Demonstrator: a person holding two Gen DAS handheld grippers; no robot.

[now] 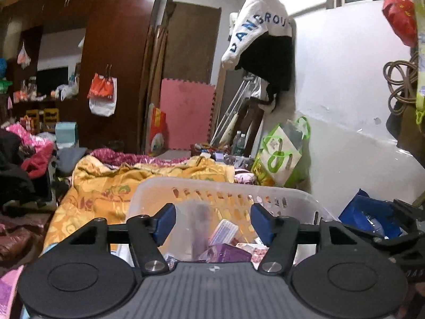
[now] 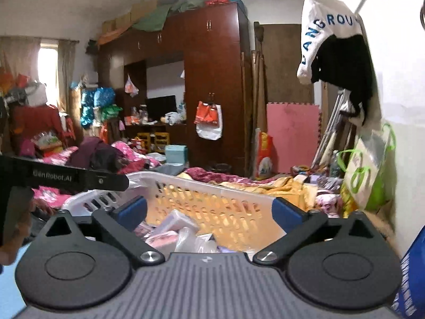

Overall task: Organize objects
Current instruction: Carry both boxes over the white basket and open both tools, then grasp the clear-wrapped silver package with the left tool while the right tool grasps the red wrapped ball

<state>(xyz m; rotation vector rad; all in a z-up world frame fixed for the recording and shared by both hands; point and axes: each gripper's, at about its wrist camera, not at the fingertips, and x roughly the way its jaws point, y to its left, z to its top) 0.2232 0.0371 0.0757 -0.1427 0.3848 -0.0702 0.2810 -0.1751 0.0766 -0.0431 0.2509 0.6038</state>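
A white slotted plastic basket [image 1: 225, 188] sits on a bed and holds several small packets and boxes [image 1: 224, 230]. My left gripper [image 1: 213, 220] is open over the basket; a clear plastic bag [image 1: 196, 228] hangs between its blue pads, and I cannot tell whether they touch it. In the right wrist view the same basket [image 2: 212, 186] shows with pink and white packets [image 2: 172, 226] inside. My right gripper [image 2: 209, 210] is open and empty above the basket's near side. The left gripper's body [image 2: 66, 178] shows at the left of that view.
An orange patterned quilt [image 1: 106, 186] lies behind the basket. A green and white bag [image 1: 281, 154] leans against the white wall on the right, and a blue bag [image 1: 372, 215] lies beside the basket. Dark wardrobes [image 2: 212, 79] and piles of clothes [image 2: 106, 154] stand beyond.
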